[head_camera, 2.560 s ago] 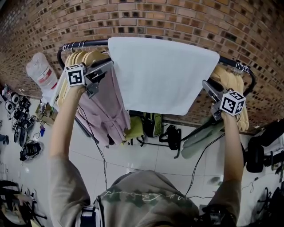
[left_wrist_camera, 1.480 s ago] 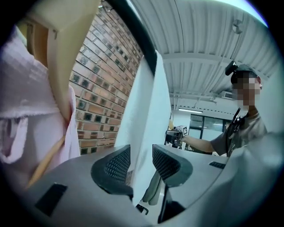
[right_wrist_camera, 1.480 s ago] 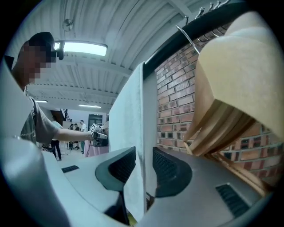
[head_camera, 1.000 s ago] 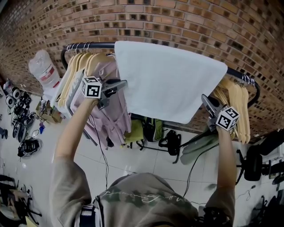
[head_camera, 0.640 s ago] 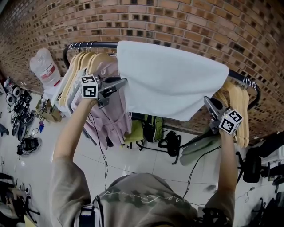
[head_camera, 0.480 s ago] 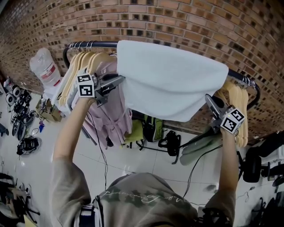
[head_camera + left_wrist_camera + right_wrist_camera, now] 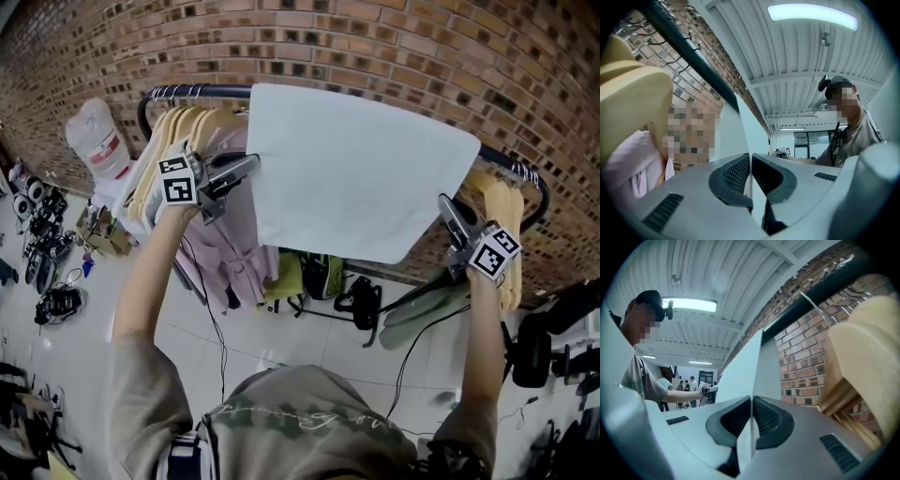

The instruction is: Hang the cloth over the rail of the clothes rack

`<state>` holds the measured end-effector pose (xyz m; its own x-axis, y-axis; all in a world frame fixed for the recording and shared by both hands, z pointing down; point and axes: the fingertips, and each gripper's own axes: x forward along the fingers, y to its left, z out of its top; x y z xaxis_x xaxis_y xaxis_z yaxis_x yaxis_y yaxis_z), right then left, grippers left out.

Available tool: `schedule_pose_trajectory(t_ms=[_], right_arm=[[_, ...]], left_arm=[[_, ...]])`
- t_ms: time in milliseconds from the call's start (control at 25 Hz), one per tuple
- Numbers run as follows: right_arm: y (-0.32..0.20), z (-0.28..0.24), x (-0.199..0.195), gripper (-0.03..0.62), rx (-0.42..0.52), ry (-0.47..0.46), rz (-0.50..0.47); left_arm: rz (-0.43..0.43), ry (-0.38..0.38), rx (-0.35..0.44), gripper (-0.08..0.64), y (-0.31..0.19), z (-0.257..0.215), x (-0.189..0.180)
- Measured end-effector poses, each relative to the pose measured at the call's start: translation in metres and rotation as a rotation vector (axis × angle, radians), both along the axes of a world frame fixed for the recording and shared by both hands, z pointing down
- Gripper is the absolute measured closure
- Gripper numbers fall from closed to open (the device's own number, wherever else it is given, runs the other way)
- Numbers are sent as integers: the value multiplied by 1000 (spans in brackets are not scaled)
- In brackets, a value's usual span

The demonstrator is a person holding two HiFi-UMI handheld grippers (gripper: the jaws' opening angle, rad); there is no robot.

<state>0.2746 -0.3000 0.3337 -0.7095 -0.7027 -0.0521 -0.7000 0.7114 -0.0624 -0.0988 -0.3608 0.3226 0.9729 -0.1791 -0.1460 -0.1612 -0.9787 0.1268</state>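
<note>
A pale white cloth [image 7: 361,169] is spread flat in front of the black rail [image 7: 202,91] of the clothes rack, with its top edge at the rail. My left gripper [image 7: 251,167] is shut on the cloth's left edge, and my right gripper [image 7: 446,208] is shut on its lower right edge. In the left gripper view the cloth [image 7: 740,136] runs thin between the pads of the left gripper [image 7: 750,173], below the rail [image 7: 689,51]. In the right gripper view the cloth [image 7: 745,376] is pinched in the right gripper [image 7: 752,416] beside the rail [image 7: 820,291].
Wooden hangers [image 7: 173,131] with pink garments [image 7: 234,244] crowd the rail's left end; more hangers [image 7: 502,202] hang at its right end. A brick wall [image 7: 394,47] stands close behind. A white plastic bag [image 7: 94,141], backpacks [image 7: 323,272] and cables lie on the floor.
Both grippers have risen a little with the cloth. The cloth, which bulged and sagged half a second ago, is now pulled flat and taut between them.
</note>
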Motion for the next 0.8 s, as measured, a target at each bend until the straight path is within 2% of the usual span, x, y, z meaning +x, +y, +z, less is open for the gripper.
schedule_pose_trajectory(t_ms=[200, 400, 480, 520, 560, 640, 800], right_arm=[[-10, 8, 8, 566, -15, -21, 37], [-12, 6, 8, 565, -28, -71, 30], [-14, 7, 12, 565, -25, -72, 60], [-16, 9, 16, 563, -30, -75, 87], [-19, 11, 21, 561, -41, -82, 112], [-22, 14, 27, 461, -66, -110, 136], [-19, 21, 31, 456, -76, -110, 145]], left_arm=[[-36, -44, -14, 541, -9, 15, 4], [-46, -30, -22, 540, -14, 13, 2], [-59, -36, -37, 538, -18, 16, -1], [-61, -43, -50, 524, -20, 18, -2], [-63, -51, -65, 481, -22, 21, -3], [-75, -64, -85, 433, -25, 26, -3], [-95, -52, -91, 414, -28, 32, -9]])
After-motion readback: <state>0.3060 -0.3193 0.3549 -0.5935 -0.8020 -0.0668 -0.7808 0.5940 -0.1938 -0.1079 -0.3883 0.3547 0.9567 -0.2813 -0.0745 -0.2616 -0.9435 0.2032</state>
